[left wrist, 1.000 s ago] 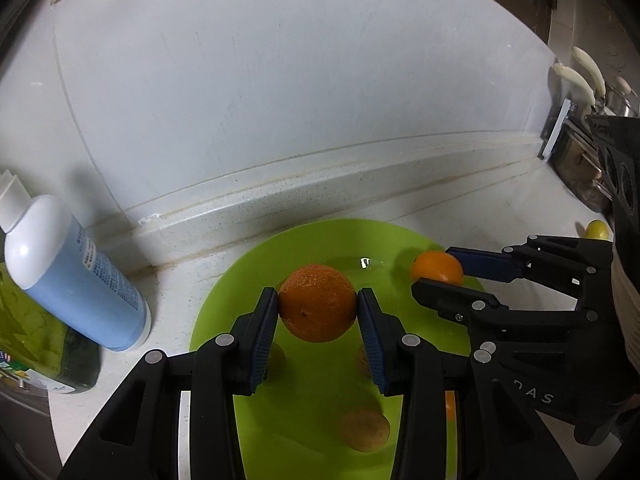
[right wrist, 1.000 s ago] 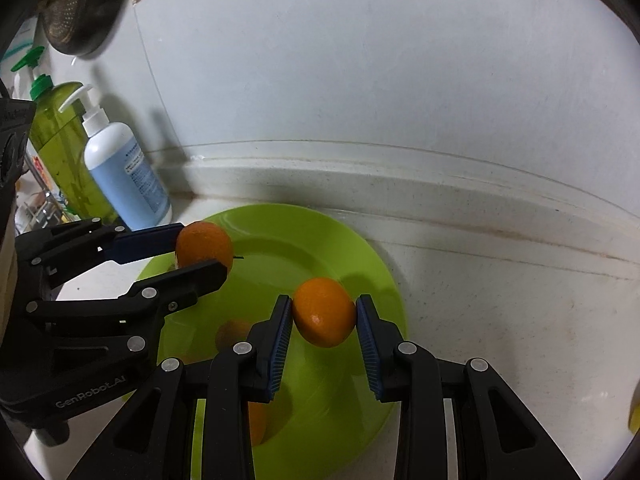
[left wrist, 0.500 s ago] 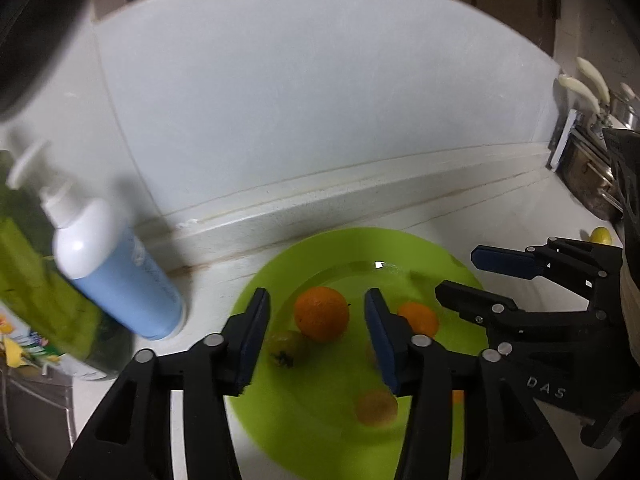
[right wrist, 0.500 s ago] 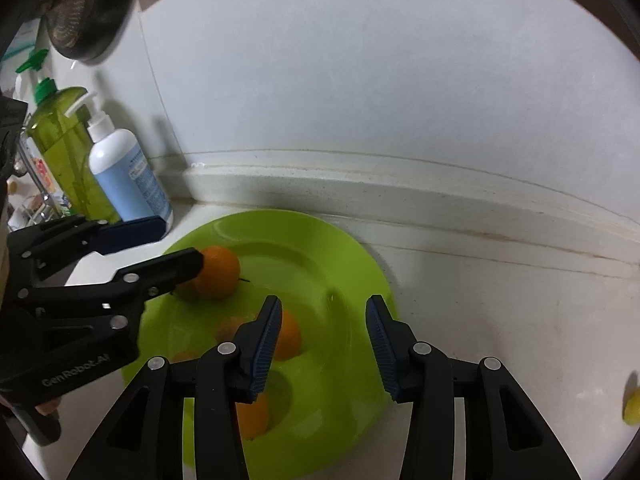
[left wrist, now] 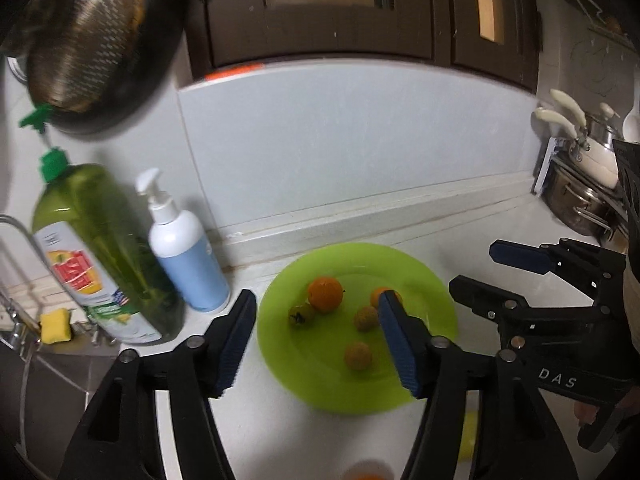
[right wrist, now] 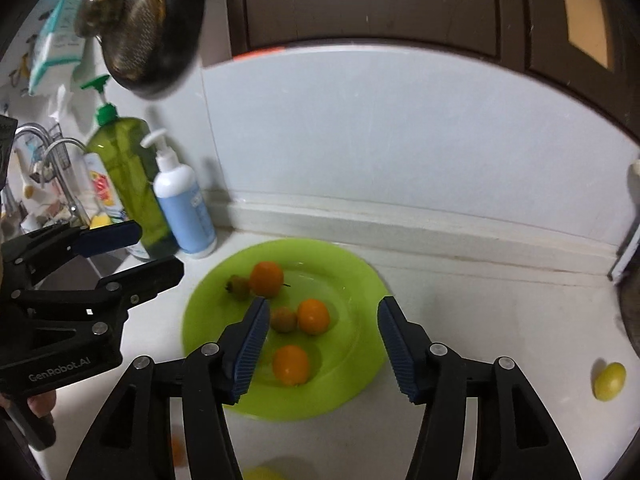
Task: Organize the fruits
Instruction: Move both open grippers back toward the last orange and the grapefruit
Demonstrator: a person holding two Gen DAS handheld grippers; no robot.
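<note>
A lime green plate (left wrist: 432, 300) (right wrist: 360, 280) on the white counter holds several small fruits: a large orange (left wrist: 325, 294) (right wrist: 266, 279), a smaller orange (right wrist: 313, 316), another orange (right wrist: 291, 365), brownish fruits (left wrist: 358, 355) (right wrist: 283, 319) and a greenish one (left wrist: 302, 315) (right wrist: 239, 288). My left gripper (left wrist: 316, 344) is open and empty above the plate's near side. My right gripper (right wrist: 320, 348) is open and empty above the plate, and also shows in the left wrist view (left wrist: 476, 272). A yellow fruit (right wrist: 609, 381) lies on the counter at right.
A green dish-soap bottle (left wrist: 100, 256) and a white-and-blue pump bottle (left wrist: 184, 256) stand left of the plate by the sink. A strainer (left wrist: 80, 40) hangs above. Pots (left wrist: 580, 200) sit at the far right. More fruit lies blurred at the near edge (right wrist: 260, 474).
Both grippers opened and let go of their oranges, which now lie on the plate. Both grippers pulled back and up from the plate.
</note>
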